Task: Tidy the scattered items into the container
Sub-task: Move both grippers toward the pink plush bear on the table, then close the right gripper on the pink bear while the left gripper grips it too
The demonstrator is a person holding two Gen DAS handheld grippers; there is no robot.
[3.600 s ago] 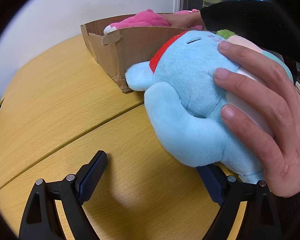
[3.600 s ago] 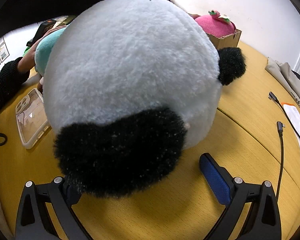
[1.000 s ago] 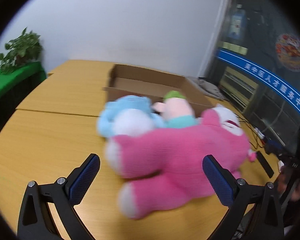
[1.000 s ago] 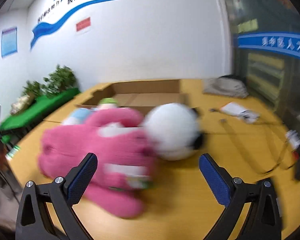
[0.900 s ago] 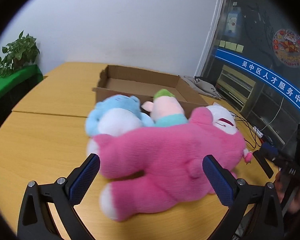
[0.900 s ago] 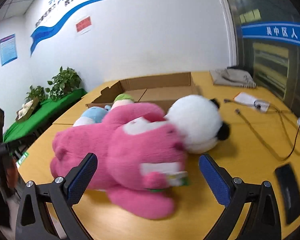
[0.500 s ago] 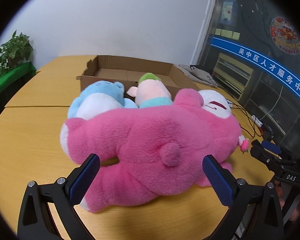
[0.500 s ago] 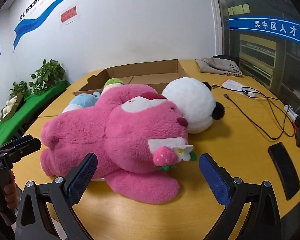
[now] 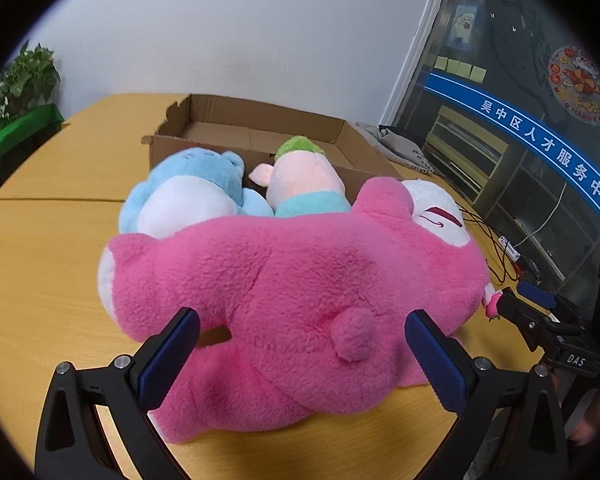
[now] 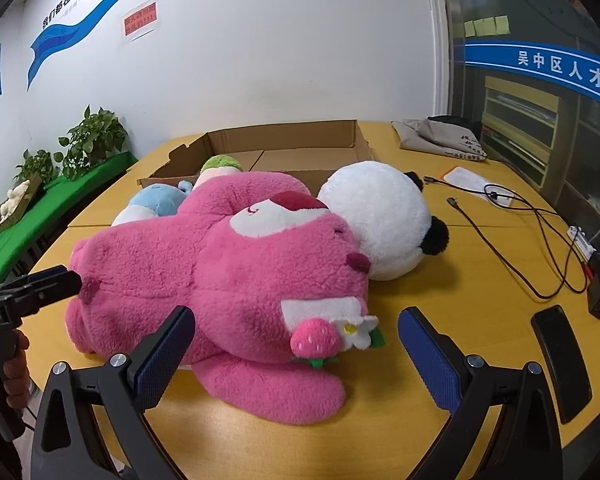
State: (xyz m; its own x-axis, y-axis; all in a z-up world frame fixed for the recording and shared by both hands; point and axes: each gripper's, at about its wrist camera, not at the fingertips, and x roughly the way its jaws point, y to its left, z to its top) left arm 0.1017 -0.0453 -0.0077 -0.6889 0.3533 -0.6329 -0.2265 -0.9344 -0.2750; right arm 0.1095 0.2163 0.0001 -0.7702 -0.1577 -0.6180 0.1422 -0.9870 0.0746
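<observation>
Jaws on both the left gripper (image 9: 302, 354) and right gripper (image 10: 294, 350) gape wide, empty, flanking the pink plush bear (image 10: 220, 264) lying on the tabletop (image 10: 480, 280) before the empty cardboard box (image 10: 300, 140). Soft, light, bulky; I'd pinch a leg or arm.

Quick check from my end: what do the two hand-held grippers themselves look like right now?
Both match: the left hand-held gripper and right hand-held gripper have black angular frames with silver screws and blue textured pads on the fingers. Seen side-on, each black body carries small white lettering, only partly readable.
</observation>
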